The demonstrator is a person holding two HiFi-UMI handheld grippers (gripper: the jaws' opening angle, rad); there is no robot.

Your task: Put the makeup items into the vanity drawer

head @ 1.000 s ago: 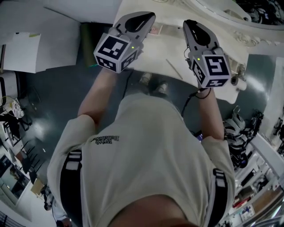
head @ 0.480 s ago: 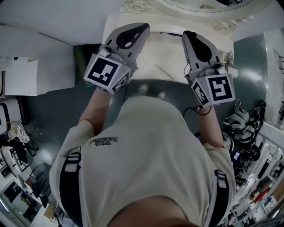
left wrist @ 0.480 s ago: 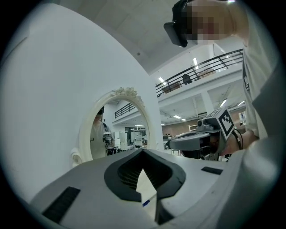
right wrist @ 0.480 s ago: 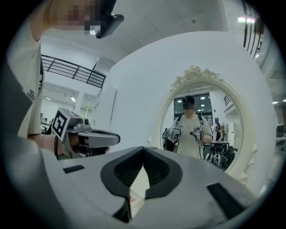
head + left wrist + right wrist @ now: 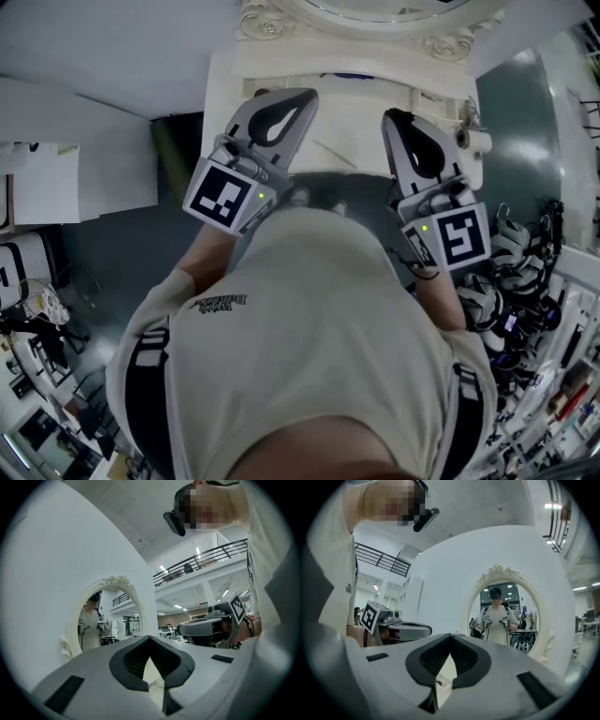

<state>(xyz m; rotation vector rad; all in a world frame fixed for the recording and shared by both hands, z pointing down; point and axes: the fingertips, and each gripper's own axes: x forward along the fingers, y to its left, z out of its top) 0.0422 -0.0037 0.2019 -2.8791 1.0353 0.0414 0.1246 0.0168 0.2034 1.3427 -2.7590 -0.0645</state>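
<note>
Two grey hand-held grippers, the left gripper [image 5: 298, 98] and the right gripper [image 5: 397, 122], are held level and side by side, pointing at the white vanity [image 5: 352, 117]. Each has its jaws drawn together at the tips, with nothing clamped between them. One thin, stick-like makeup item [image 5: 328, 155] lies on the vanity's top near its front edge, between the two grippers and clear of both; the drawer cannot be made out in any view. Smooth grey shells and dark ribbed pads form the jaws, and each gripper carries one cube with black-and-white square markers at its rear, just ahead of the person's bare forearms, which are bent at the elbow. One oval mirror [image 5: 506, 616] in a carved, scrolled white frame stands at the vanity's back edge. Its glass reflects the person, in a pale T-shirt, with both grippers raised at chest height.
</note>
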